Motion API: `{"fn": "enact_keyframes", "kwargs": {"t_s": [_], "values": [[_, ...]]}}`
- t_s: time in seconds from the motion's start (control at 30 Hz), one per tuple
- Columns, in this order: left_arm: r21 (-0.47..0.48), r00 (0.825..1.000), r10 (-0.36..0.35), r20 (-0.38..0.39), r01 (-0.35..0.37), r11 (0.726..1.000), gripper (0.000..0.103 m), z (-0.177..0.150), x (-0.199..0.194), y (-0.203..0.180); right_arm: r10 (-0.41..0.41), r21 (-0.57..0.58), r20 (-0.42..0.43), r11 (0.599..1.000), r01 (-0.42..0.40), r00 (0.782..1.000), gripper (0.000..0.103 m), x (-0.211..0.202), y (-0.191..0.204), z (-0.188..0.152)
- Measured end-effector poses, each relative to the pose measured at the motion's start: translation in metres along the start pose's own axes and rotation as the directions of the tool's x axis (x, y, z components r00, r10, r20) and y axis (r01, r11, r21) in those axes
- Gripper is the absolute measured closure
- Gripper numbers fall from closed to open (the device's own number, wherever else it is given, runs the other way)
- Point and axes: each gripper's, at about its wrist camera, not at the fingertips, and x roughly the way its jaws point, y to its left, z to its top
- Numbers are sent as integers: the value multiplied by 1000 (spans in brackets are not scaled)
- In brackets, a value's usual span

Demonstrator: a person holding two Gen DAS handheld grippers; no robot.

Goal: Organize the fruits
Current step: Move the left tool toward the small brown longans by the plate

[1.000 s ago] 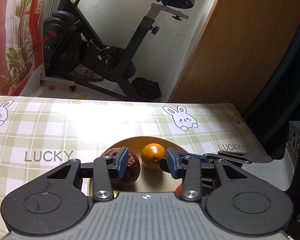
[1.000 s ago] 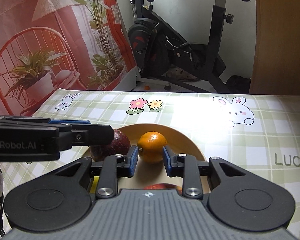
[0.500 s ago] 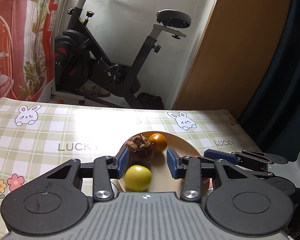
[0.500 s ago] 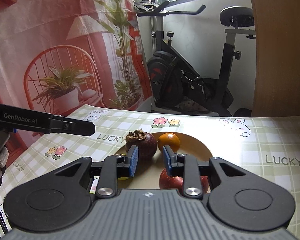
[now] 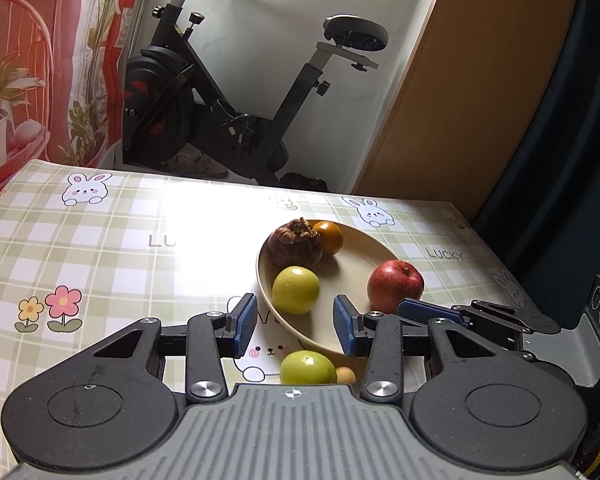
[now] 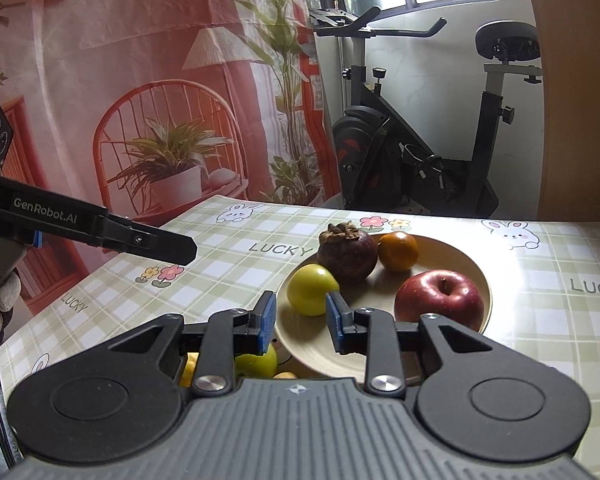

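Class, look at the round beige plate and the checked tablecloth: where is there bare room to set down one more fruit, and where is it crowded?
Free: the round beige plate's far right part, bordered by the orange and red apple; also the checked tablecloth left of the plate. Crowded: the plate's left side, where the dark mangosteen and yellow-green fruit cluster.

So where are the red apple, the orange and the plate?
red apple [image 6: 439,298], right wrist view, middle of its skin.
orange [image 6: 398,251], right wrist view, its centre.
plate [image 5: 364,246], left wrist view, bare inner surface.
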Motion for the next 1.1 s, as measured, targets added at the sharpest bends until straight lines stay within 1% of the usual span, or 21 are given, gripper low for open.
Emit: {"fn": "enact_keyframes", "kwargs": {"t_s": [0.3, 0.47, 0.53, 0.67, 0.77, 0.87, 0.93, 1.0, 1.1], "values": [[-9, 999, -16, -43, 16, 1000, 59, -30, -13, 5, 73, -48, -62, 996, -76, 995, 72, 5, 26, -29], [-33, 998, -21, -56, 19, 999, 59, -42, -14, 9, 121, -85, -129, 988, -132, 984, 72, 13, 41, -40], [-38, 998, -19, -59, 17, 999, 59, -44, -13, 10, 126, -94, -146, 986, -140, 981, 71, 16, 46, -44], [-44, 998, -19, -57, 16, 999, 59, -47, -14, 11, 152, -90, -173, 981, -169, 973, 70, 23, 51, -46], [-49, 998, -18, -56, 15, 999, 59, -46, -12, 12, 162, -95, -209, 978, -185, 964, 67, 31, 54, -48], [-51, 998, -20, -58, 17, 999, 59, -47, -11, 11, 166, -53, -226, 982, -183, 960, 66, 35, 49, -50], [-45, 998, -22, -59, 19, 999, 59, -48, -11, 9, 186, -28, -232, 980, -197, 955, 66, 35, 44, -52], [-39, 998, -26, -63, 23, 999, 59, -49, -10, 8, 187, -30, -257, 979, -202, 948, 66, 36, 43, -54], [-31, 997, -25, -70, 23, 999, 59, -50, -8, 6, 196, -21, -248, 978, -207, 949, 69, 34, 40, -55]]}}
